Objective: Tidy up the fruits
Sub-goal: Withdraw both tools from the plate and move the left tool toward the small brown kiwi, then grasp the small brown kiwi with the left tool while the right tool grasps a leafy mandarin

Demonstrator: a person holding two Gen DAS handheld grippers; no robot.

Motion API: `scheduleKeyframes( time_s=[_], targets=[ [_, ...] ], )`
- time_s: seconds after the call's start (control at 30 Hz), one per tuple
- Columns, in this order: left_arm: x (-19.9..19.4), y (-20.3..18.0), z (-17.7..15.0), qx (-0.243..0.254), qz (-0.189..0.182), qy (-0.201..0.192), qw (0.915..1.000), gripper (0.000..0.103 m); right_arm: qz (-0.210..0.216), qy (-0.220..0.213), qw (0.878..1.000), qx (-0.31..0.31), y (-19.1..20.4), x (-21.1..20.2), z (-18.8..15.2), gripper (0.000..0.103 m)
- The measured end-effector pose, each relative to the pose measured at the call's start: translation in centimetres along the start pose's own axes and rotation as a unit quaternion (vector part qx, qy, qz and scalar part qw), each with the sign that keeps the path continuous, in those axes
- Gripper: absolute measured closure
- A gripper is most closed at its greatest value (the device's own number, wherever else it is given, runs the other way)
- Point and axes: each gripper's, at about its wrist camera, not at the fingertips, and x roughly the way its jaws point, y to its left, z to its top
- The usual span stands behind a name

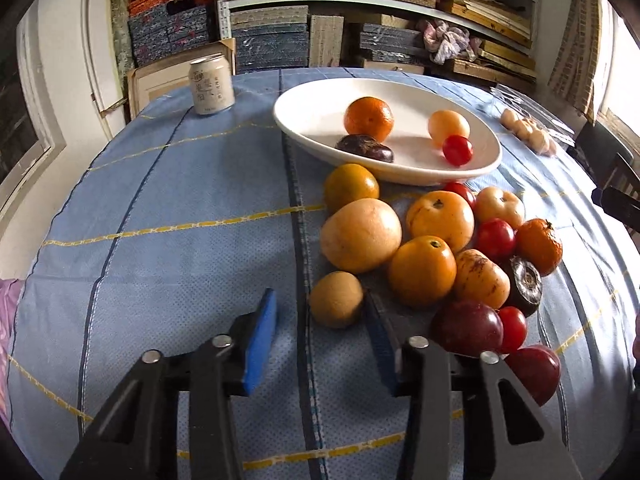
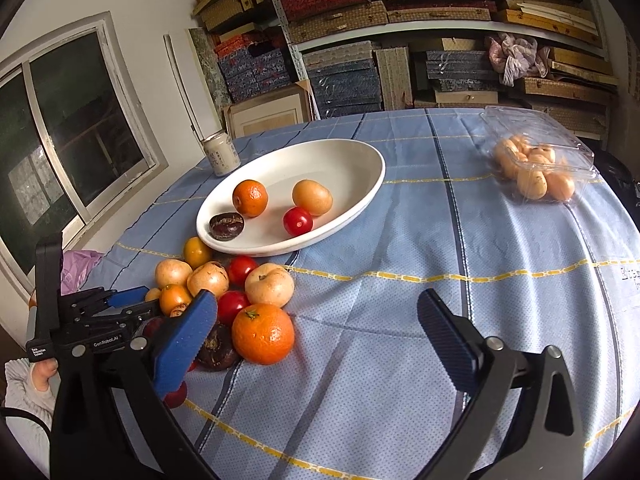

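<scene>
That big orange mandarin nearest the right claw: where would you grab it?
Across the mandarin's round middle, from the right, where bare cloth lies; a dark fruit and red tomato crowd its left. The right claw is open.

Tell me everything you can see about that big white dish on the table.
The white dish is a wide, shallow oval, glossy like glazed ceramic, with a plain raised rim. It sits flat on the blue checked tablecloth, behind the loose pile of fruit. Inside lie four pieces: an orange mandarin, a pale yellow-orange fruit, a small red tomato and a dark brown-purple fruit. A yellow-orange fruit lies right against its near rim, perhaps touching. Neither tool is near it.
</scene>
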Motion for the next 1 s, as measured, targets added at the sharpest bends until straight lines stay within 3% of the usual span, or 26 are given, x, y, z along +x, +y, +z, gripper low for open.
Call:
scheduleKeyframes(
  time_s=[0.37, 0.47, 0.8, 1.0],
  targets=[
    [0.2, -0.7, 0.2, 0.013, -0.011, 0.002, 0.9999, 0.066, 0.004, 0.016, 1.000, -0.021, 0.9, 0.7, -0.3, 0.005],
    [0.2, -0.8, 0.2, 0.015, -0.014, -0.001, 0.9998, 0.076, 0.004, 0.020, 0.999, -0.033, 1.4, 0.9, -0.5, 0.005],
    [-0.9, -0.1, 0.0, 0.006, 0.004, -0.023, 0.9997, 0.076, 0.012, 0.041, 0.997, -0.070, 2.9, 1.8, -1.5, 0.005],
    [-1.3, 1.0, 0.1, -0.018, -0.005, -0.024, 0.9996, 0.076, 0.005, 0.067, 0.991, -0.118, 4.9, 3.1, -2.5, 0.005]
  ],
)
